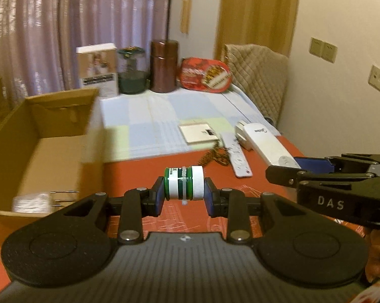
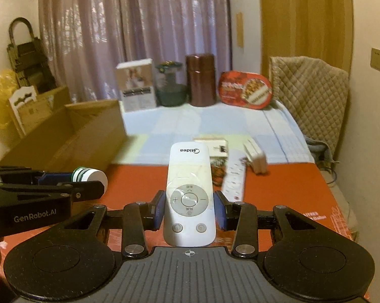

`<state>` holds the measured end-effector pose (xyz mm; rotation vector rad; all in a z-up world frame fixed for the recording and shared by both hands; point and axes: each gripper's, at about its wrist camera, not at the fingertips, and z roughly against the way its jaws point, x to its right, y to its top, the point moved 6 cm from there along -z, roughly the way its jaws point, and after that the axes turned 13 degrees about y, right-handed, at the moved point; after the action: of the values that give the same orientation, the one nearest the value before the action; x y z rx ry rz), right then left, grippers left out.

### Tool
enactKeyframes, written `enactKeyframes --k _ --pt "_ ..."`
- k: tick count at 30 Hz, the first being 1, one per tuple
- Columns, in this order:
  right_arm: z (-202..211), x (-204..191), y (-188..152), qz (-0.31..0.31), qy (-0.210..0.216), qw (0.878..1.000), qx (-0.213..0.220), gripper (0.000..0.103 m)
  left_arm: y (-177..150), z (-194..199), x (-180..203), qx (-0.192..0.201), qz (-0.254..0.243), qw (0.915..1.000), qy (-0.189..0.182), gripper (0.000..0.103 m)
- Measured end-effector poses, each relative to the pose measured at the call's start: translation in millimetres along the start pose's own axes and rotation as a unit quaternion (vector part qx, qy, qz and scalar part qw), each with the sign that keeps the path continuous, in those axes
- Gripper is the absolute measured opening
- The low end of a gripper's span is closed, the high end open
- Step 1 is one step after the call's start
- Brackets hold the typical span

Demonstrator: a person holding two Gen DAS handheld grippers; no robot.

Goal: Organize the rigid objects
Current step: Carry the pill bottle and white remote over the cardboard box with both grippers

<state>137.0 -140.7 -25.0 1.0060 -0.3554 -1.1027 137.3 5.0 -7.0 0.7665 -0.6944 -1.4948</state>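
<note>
My left gripper (image 1: 185,195) is shut on a small green-and-white bottle (image 1: 185,182), held sideways by its ends above the red table cover (image 1: 144,171). My right gripper (image 2: 190,213) is shut on a white Midea remote (image 2: 189,189), which points away from me, buttons up. In the left wrist view the right gripper (image 1: 288,167) enters from the right with the remote (image 1: 265,144). The right wrist view shows the left gripper (image 2: 89,181) and bottle (image 2: 90,174) at the left. An open cardboard box (image 1: 51,139) (image 2: 71,136) stands on the left.
A white power strip (image 2: 233,179), a white plug adapter (image 2: 254,157), a flat white card box (image 1: 197,132) and a dark chain (image 1: 211,155) lie mid-table. A white carton (image 2: 137,85), green jar (image 2: 170,85), brown canister (image 2: 200,79) and red tin (image 2: 245,91) line the back.
</note>
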Motion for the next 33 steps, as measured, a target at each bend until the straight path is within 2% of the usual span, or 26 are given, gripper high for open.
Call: enactKeyframes --k 5,12,20,33 --pt "1.1 -34.9 25.5 0.008 0.026 1.000 0.005 0.037 15.7 20.9 -35.7 0.009 0.008 0.9995 0.029 0.027" --pt "-17.8 -81.9 56.0 0.034 0.068 0.997 0.010 0.037 27.8 35.2 -94.9 0.012 0.026 0.9967 0.076 0.027" --pt "-44.7 -118.8 61.0 0.059 0.102 0.993 -0.007 0.037 34.4 38.5 -146.6 0.007 0.039 0.9926 0.114 0.027" --pt "-101.9 -161.4 66.7 0.059 0.142 0.987 -0.050 0.037 26.7 12.0 -202.2 -0.024 0.061 0.9908 0.118 0.027"
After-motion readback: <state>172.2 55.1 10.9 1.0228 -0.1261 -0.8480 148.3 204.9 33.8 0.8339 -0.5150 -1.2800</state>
